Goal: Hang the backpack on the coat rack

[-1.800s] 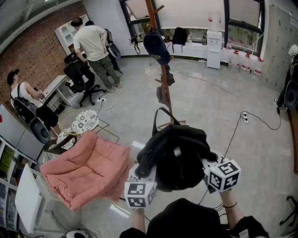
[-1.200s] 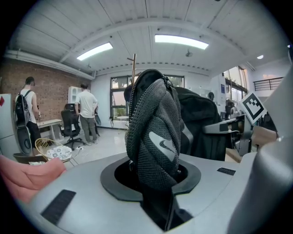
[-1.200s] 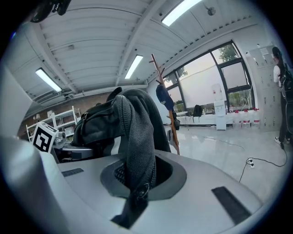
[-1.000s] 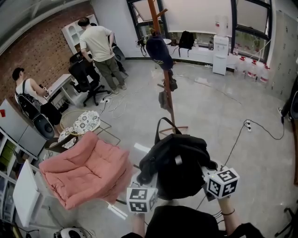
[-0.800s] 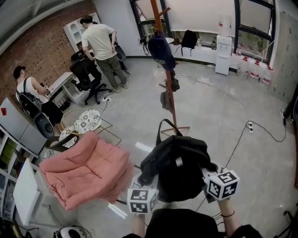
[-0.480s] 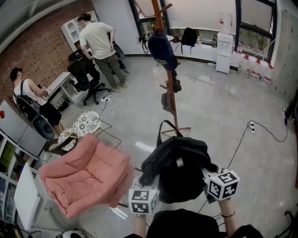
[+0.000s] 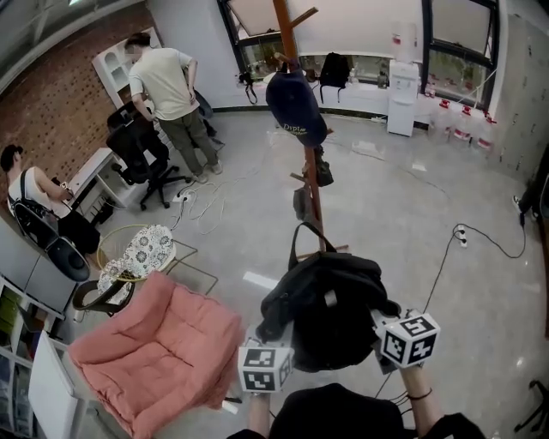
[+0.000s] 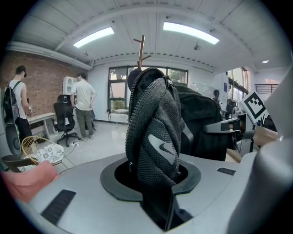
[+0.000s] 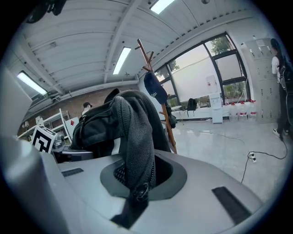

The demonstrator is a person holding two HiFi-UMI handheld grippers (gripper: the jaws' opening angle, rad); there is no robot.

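Note:
A black backpack (image 7: pixel 324 310) hangs in the air between my two grippers, its top loop (image 7: pixel 302 233) pointing toward the coat rack. My left gripper (image 8: pixel 154 185) is shut on a grey mesh shoulder strap (image 8: pixel 153 132) with a white logo. My right gripper (image 9: pixel 135 188) is shut on the other mesh strap (image 9: pixel 132 146). In the head view only their marker cubes show, left (image 7: pixel 264 367) and right (image 7: pixel 408 337); the jaws are hidden under the bag. The wooden coat rack (image 7: pixel 306 163) stands just beyond the backpack, with a navy cap (image 7: pixel 296 105) on a peg. Free pegs (image 7: pixel 307 15) branch off near its top.
A pink cushioned armchair (image 7: pixel 159 351) sits at the lower left beside round patterned side tables (image 7: pixel 141 250). A standing person (image 7: pixel 167 90), an office chair (image 7: pixel 137 150) and a seated person (image 7: pixel 26 197) are at the far left. A cable (image 7: pixel 467 236) lies on the floor at right.
Both grippers have carried the backpack forward toward the coat rack, which now looks closer. The armchair has slid toward the lower left of the view. The grips are unchanged.

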